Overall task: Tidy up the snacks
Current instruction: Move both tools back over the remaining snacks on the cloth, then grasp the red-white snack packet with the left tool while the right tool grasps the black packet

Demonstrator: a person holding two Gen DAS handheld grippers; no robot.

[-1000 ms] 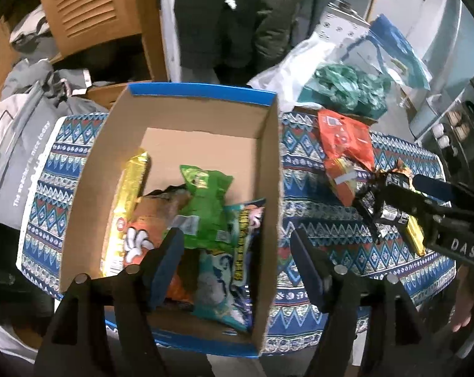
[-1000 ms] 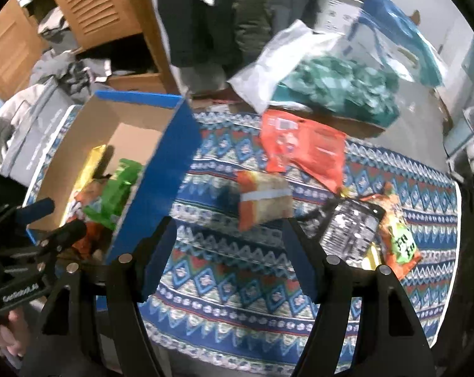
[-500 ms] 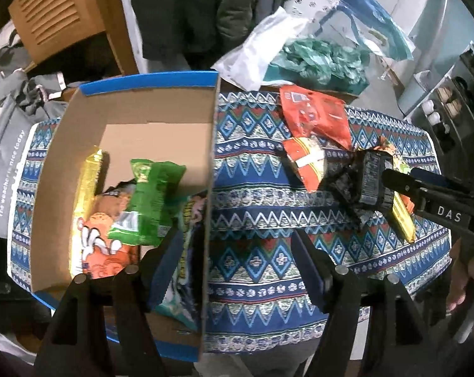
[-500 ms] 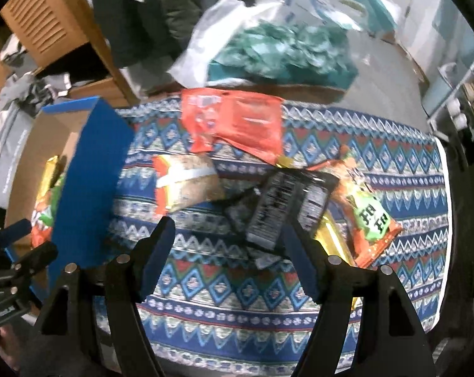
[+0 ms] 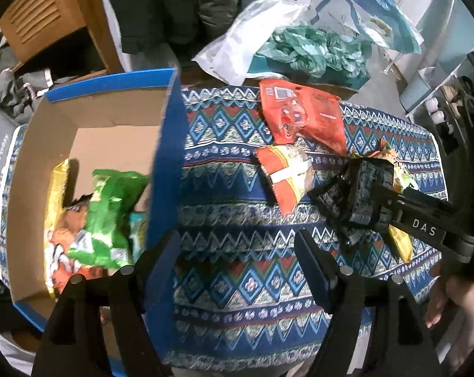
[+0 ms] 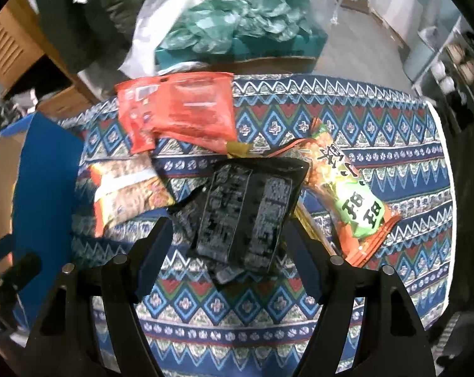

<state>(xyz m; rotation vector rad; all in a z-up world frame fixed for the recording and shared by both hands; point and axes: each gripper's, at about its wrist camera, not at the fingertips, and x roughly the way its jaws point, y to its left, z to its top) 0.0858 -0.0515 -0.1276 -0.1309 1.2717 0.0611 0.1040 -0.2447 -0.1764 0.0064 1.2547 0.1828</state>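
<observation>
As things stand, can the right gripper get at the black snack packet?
Probably yes: the right gripper is open with the black snack packet lying between its fingers on top of the pile, nothing covering it.

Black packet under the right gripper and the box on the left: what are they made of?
Black packet: looks like glossy plastic or foil film, given its crinkles and glare. Box: cardboard, with a matte brown inside and blue outer face and rim.
</observation>
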